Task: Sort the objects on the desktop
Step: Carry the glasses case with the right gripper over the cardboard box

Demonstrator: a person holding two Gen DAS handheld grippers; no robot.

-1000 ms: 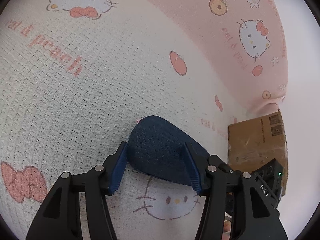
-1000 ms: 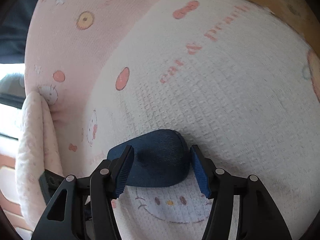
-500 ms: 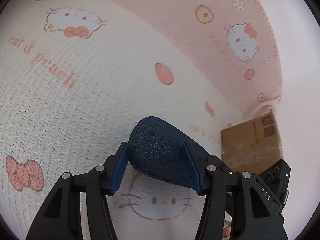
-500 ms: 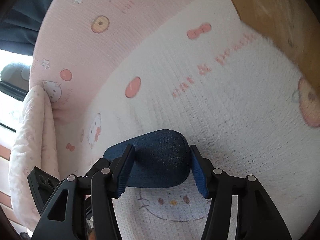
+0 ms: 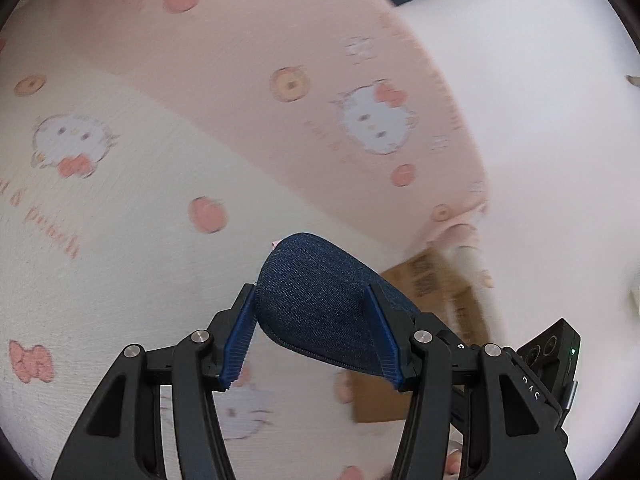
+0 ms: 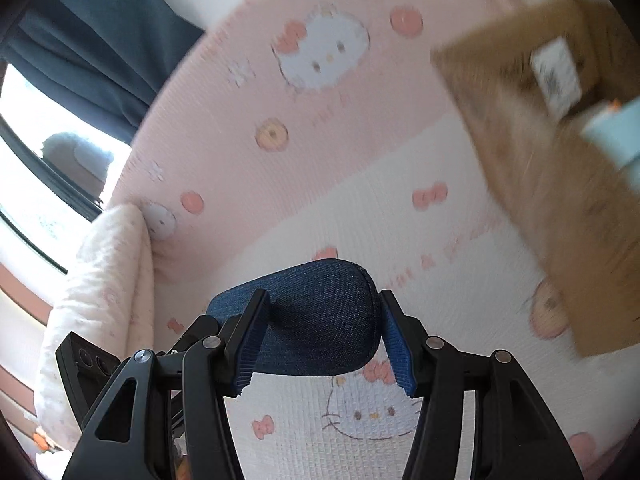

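Dark-blue denim pouch (image 5: 320,300), rounded end, fine woven texture. Pinched at opposite ends by left gripper (image 5: 312,336) and right gripper (image 6: 326,344), above cartoon-cat blanket (image 6: 400,240).

A soft surface covered by a white and pink waffle-weave blanket (image 6: 400,216) with cartoon cat faces, bows and peach prints carries everything. A brown cardboard box (image 6: 560,184) lies on it at the far right, blurred. At the left edge, a rolled cream fleece blanket (image 6: 100,292) rests beside the pink band.
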